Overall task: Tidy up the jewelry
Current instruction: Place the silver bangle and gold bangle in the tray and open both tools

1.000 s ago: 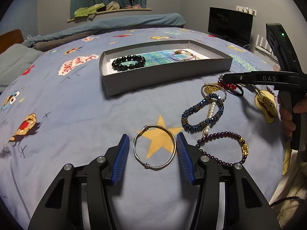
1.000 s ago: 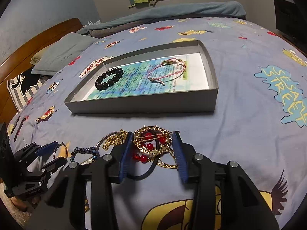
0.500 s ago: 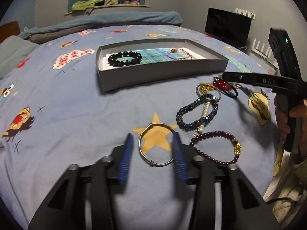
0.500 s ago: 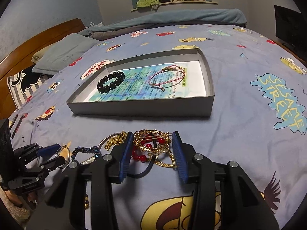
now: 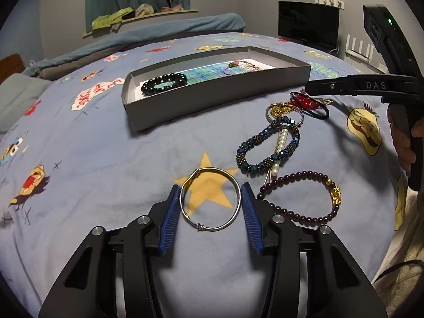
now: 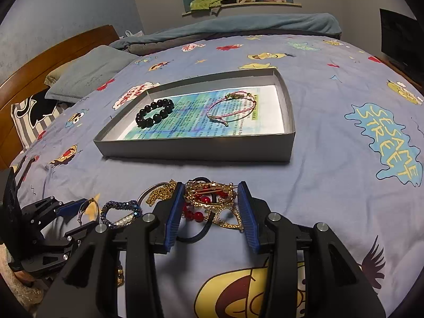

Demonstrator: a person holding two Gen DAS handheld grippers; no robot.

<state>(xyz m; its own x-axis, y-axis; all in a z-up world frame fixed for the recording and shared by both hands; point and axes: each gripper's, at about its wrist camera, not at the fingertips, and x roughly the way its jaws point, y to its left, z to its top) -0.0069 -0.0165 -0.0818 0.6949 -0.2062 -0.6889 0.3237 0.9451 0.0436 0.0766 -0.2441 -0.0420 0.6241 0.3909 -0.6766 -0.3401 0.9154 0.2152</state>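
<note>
A silver bangle (image 5: 212, 169) lies on the blue bedspread between the blue pads of my left gripper (image 5: 210, 193). Its jaws are closing and the pads touch the bangle's two sides. My right gripper (image 6: 210, 185) is shut on an ornate gold bangle (image 6: 209, 198) that rests on red beads (image 6: 193, 214) and a black ring (image 6: 196, 238). Between the two grippers lie a blue bead bracelet (image 5: 267, 145) and a dark purple bead bracelet (image 5: 299, 198). The grey box (image 6: 196, 151) beyond holds a black bead bracelet (image 6: 155, 112) and a pink cord bracelet (image 6: 230, 106).
A pearl pin (image 5: 281, 143) and a gold chain (image 5: 282, 107) lie by the blue bracelet. A hand (image 5: 402, 143) grips the right gripper's handle. A grey pillow (image 6: 87, 74) and a wooden headboard (image 6: 53, 50) are at the far left, a dark screen (image 5: 308, 23) at the far right.
The left jaws have narrowed from a loose gap around the silver bangle to touching its sides. The right gripper has stayed as it was on the gold bangle.
</note>
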